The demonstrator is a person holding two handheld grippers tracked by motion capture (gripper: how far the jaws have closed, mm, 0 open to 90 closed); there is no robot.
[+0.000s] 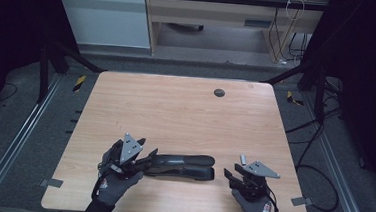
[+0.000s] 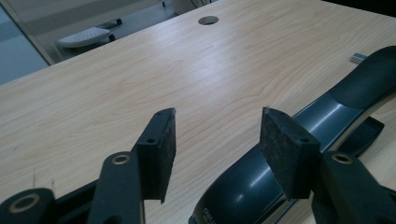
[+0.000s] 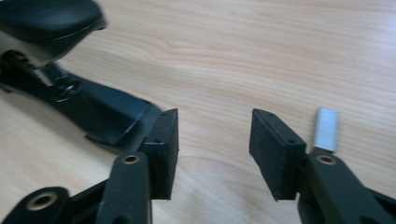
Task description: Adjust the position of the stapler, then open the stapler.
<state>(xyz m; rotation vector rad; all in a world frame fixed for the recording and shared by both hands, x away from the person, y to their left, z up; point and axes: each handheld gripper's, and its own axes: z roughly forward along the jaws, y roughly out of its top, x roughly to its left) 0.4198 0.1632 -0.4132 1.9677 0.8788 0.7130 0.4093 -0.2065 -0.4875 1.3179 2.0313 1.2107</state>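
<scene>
Black and long, the stapler (image 1: 182, 166) lies on its side-to-side axis near the front edge of the wooden table (image 1: 175, 110), between the two hands. In the left gripper view its dark glossy body (image 2: 289, 154) runs away from the lower middle toward the upper right, passing under the right-hand pad. In the right gripper view its far end (image 3: 70, 93) shows a wide top lever over a flat base with a screw.

Just right of the stapler, a small silvery strip of staples (image 1: 243, 159) rests on the wood, near the right gripper; up close it lies just beyond one pad (image 3: 325, 129).

Left gripper (image 1: 145, 155) sits at the stapler's left end with its jaws spread apart and only bare table between the pads; whether a pad brushes the stapler body is hard to tell from this angle. Right gripper (image 1: 231, 178) hovers off the stapler's right end, jaws likewise spread, gripping nothing. Both hands wear dark gloves.

A round cable hole (image 1: 219, 92) marks the table's far side.
</scene>
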